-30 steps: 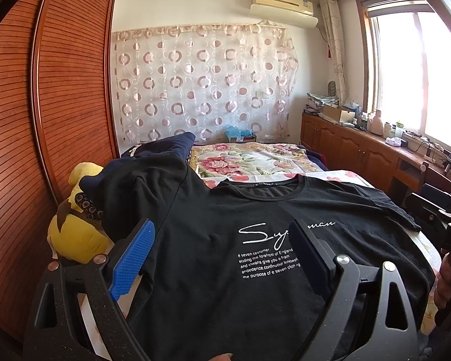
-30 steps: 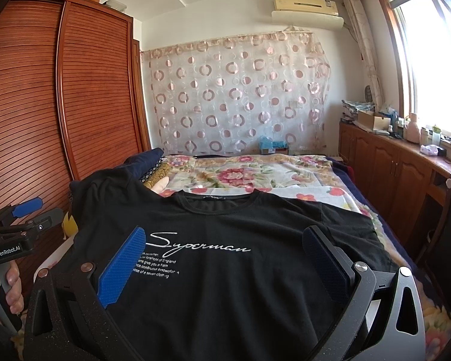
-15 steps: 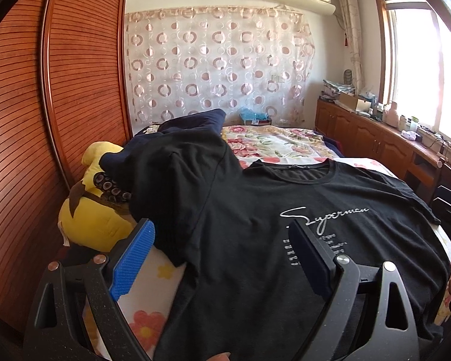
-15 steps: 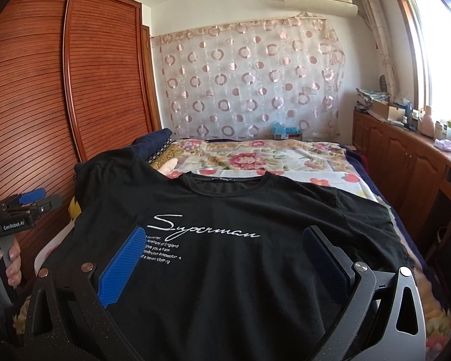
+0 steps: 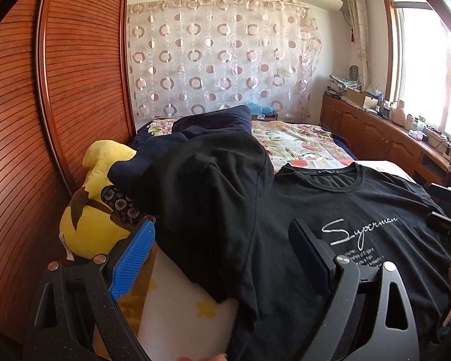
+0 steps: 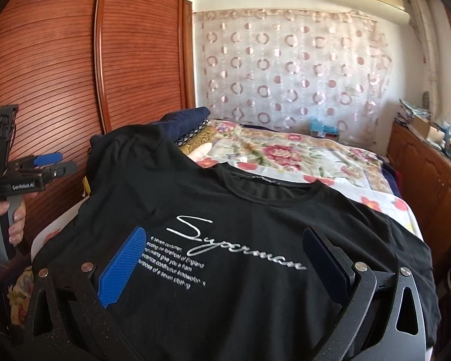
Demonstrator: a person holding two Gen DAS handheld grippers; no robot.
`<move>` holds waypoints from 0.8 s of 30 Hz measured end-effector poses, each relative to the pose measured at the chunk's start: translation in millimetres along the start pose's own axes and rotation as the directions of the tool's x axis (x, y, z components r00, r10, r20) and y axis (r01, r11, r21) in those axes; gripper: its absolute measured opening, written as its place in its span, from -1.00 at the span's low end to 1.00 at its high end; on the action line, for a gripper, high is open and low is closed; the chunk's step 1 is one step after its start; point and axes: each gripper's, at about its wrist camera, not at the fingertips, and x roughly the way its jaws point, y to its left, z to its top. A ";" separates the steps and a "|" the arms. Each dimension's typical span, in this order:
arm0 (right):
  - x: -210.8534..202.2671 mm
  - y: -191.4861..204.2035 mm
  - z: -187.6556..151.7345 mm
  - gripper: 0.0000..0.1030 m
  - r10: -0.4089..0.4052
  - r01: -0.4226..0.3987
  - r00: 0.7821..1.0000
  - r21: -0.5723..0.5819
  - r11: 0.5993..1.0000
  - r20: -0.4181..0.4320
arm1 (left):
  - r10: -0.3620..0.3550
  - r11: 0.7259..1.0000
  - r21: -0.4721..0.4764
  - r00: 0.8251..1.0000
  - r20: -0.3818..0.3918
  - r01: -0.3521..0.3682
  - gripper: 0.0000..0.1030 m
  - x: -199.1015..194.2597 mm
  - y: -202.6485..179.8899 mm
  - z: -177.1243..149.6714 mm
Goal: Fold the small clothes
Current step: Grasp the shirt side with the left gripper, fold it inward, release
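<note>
A black T-shirt (image 5: 330, 210) (image 6: 255, 219) with white "Superman" lettering lies spread face up on the bed. Its left sleeve (image 5: 207, 186) drapes over a pile at the bed's left side. My left gripper (image 5: 222, 240) hovers open above the shirt's left sleeve and side, nothing between its fingers. It also shows at the left edge of the right wrist view, the left gripper (image 6: 49, 165) held in a hand. My right gripper (image 6: 222, 246) hangs open over the shirt's chest print, empty. Part of the right gripper (image 5: 448, 210) appears at the far right of the left wrist view.
A yellow plush toy (image 5: 90, 219) sits against the wooden wardrobe doors (image 5: 60, 105) at the left. Dark blue folded cloth (image 5: 213, 123) is piled behind the sleeve. A floral bedspread (image 6: 285, 156) covers the far bed. Wooden cabinets (image 5: 375, 132) line the right wall under the window.
Both grippers have swung left over the shirt. The left wrist view now faces the sleeve and plush toy; the chest print has slid to its right. Both stay open.
</note>
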 end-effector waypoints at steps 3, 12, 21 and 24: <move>13.8 -10.6 7.5 1.00 0.026 -0.027 0.999 -0.011 1.000 -0.027 | -0.021 1.000 -0.005 1.000 -0.014 0.021 0.64 11.9 10.6 11.5; 48.7 -38.0 34.1 1.00 0.059 -0.061 0.994 -0.019 0.998 -0.087 | -0.041 0.998 -0.057 0.998 -0.057 0.038 0.23 47.9 43.4 43.8; 99.2 -40.7 67.7 1.00 0.097 -0.096 0.986 0.015 0.995 -0.137 | -0.023 0.996 -0.087 0.991 -0.131 0.012 -0.17 80.6 59.0 50.9; 110.7 -45.1 74.8 1.00 0.111 -0.109 0.982 0.023 0.994 -0.152 | -0.011 0.997 -0.073 0.987 -0.162 -0.001 -0.31 90.2 60.0 48.4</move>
